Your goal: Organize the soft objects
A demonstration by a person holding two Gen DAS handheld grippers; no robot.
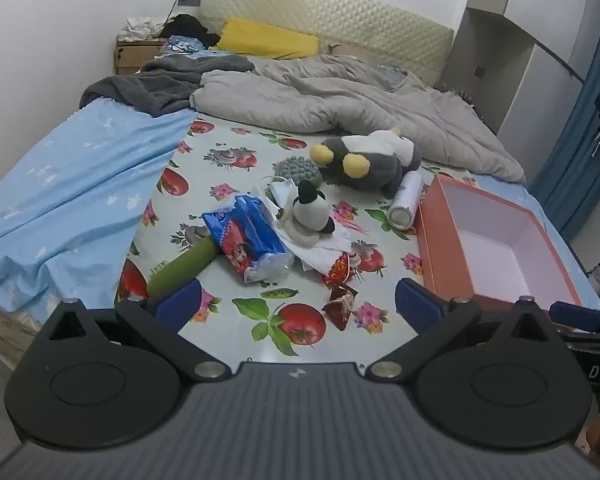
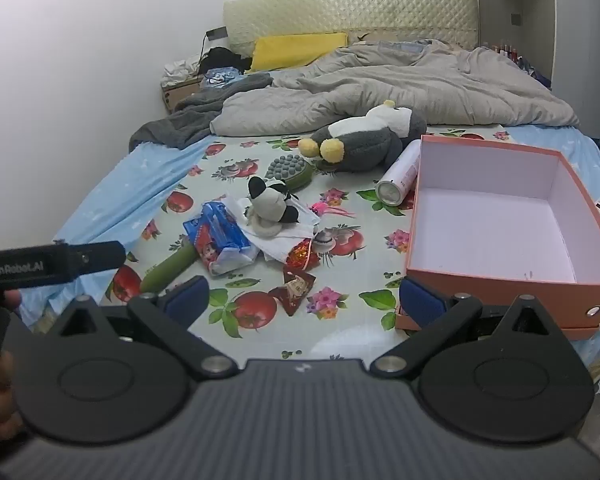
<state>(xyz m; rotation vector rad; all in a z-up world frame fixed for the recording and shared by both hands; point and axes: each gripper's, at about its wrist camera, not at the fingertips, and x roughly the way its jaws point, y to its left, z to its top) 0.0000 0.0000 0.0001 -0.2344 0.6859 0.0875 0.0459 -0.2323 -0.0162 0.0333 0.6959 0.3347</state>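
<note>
A large grey, white and yellow plush [image 1: 366,158] [image 2: 364,140] lies at the far side of the fruit-print cloth [image 1: 236,152] [image 2: 352,336]. A small black-and-white plush [image 1: 312,210] [image 2: 270,206] sits on white paper in the middle. An open, empty orange box [image 1: 488,240] [image 2: 500,224] stands at the right. My left gripper [image 1: 298,300] is open and empty at the cloth's near edge. My right gripper [image 2: 304,294] is open and empty, its right finger close to the box's front left corner.
A blue tissue pack [image 1: 248,238] [image 2: 222,240], a green massage brush [image 1: 180,266] [image 2: 290,170], a white spray can [image 1: 404,200] [image 2: 398,178] and red snack packets [image 1: 342,304] [image 2: 294,286] lie on the cloth. A rumpled grey duvet [image 1: 340,96] [image 2: 400,84] and a yellow pillow [image 1: 268,38] lie behind.
</note>
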